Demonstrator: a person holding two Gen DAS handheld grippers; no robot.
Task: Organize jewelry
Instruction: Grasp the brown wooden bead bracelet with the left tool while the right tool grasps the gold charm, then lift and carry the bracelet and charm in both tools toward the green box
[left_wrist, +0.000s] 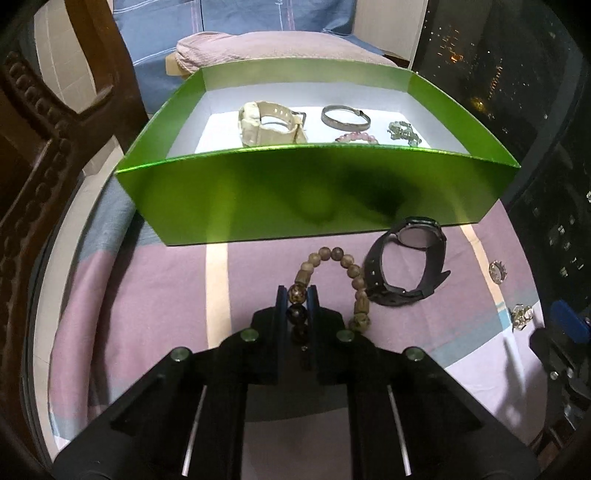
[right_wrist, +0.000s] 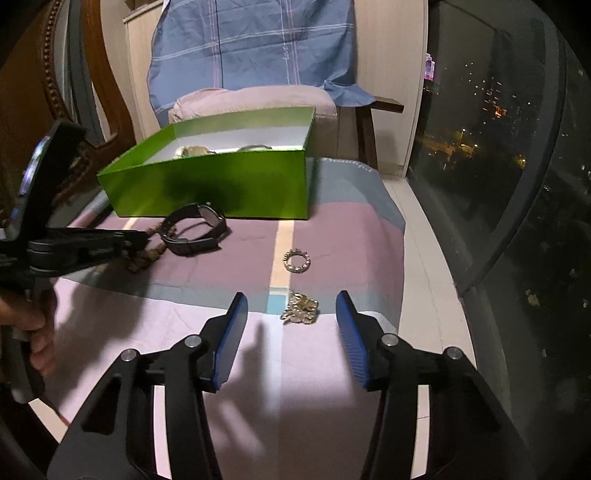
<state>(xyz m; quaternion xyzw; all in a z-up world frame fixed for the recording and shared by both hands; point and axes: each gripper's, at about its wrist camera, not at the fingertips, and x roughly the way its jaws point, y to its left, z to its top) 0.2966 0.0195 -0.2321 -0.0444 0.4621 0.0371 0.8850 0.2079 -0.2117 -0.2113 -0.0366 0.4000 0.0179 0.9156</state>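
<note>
My left gripper (left_wrist: 297, 291) is shut on the dark beads of a wooden bead bracelet (left_wrist: 334, 254) that loops over the pink cloth in front of the green box (left_wrist: 295, 192). A black watch (left_wrist: 406, 258) lies just right of the bracelet. Inside the box sit a cream watch (left_wrist: 269, 123), a metal bangle (left_wrist: 345, 117), a pink bead bracelet (left_wrist: 356, 137) and a greenish chain (left_wrist: 403, 132). My right gripper (right_wrist: 292, 308) stands open, its blue pads either side of a gold chain heap (right_wrist: 301, 308) without touching it. A crystal ring bracelet (right_wrist: 296, 260) lies beyond that heap.
The pink and blue cloth (right_wrist: 332, 229) covers a table beside a dark window (right_wrist: 498, 147) on the right. A carved wooden chair (left_wrist: 33, 155) stands at the left, and a cushioned chair (right_wrist: 255, 99) draped in blue fabric stands behind the box. A hand (right_wrist: 33, 325) holds the left gripper's handle.
</note>
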